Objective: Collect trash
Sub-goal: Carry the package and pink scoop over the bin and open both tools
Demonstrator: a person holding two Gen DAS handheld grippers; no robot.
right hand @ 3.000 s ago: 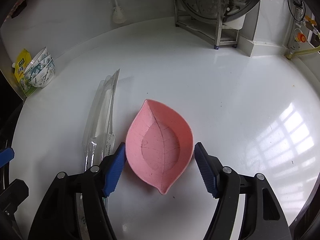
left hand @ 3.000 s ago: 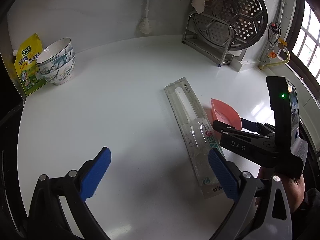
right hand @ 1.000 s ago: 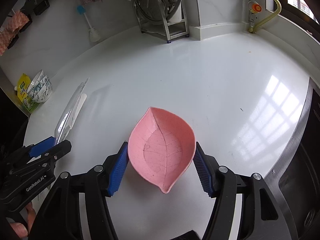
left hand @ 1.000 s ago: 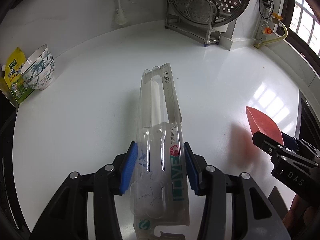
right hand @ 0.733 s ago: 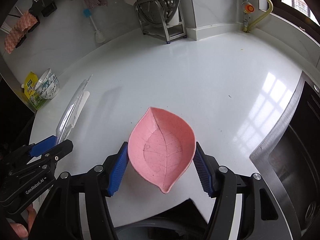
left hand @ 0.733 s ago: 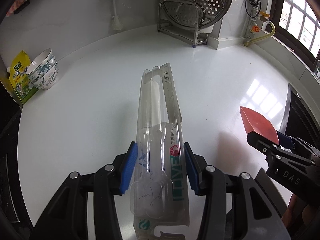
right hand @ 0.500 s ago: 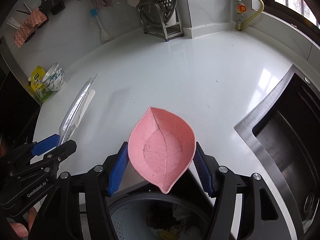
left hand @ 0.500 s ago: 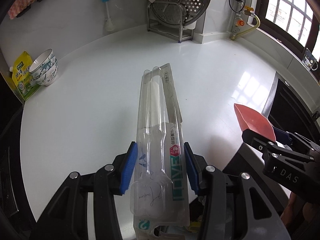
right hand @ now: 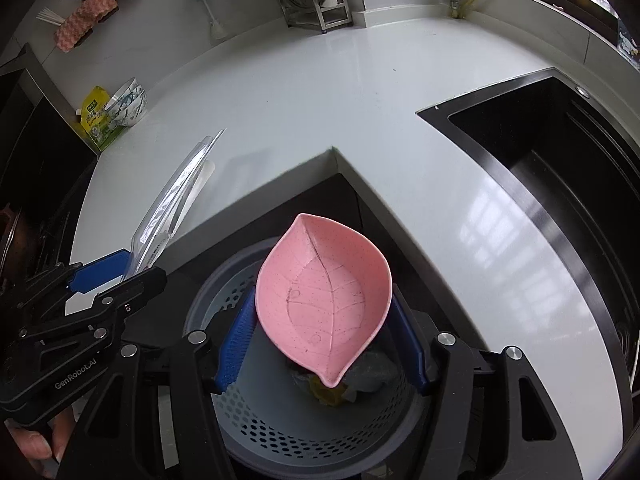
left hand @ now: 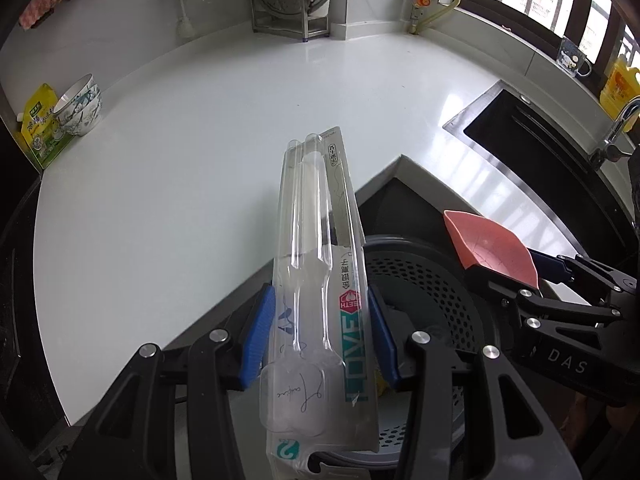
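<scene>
My left gripper (left hand: 320, 332) is shut on a long clear plastic toothbrush package (left hand: 320, 280) and holds it in the air over the counter's edge; the package also shows in the right wrist view (right hand: 172, 208). My right gripper (right hand: 324, 340) is shut on a pink leaf-shaped dish (right hand: 324, 296), held above a grey perforated trash bin (right hand: 260, 428) with crumpled trash (right hand: 360, 376) inside. The dish (left hand: 492, 244) and the bin (left hand: 436, 292) also show in the left wrist view, the bin below and right of the package.
A white counter (right hand: 320, 92) wraps around the bin's corner. A black sink (right hand: 560, 184) lies to the right. Stacked bowls (left hand: 80, 104) and a yellow-green pouch (left hand: 40, 128) stand at the far left. A steel rack (left hand: 292, 4) stands at the back.
Both grippers have lifted their loads off the counter and drawn back past its edge. The trash bin has come into view beneath them, and the sink at right.
</scene>
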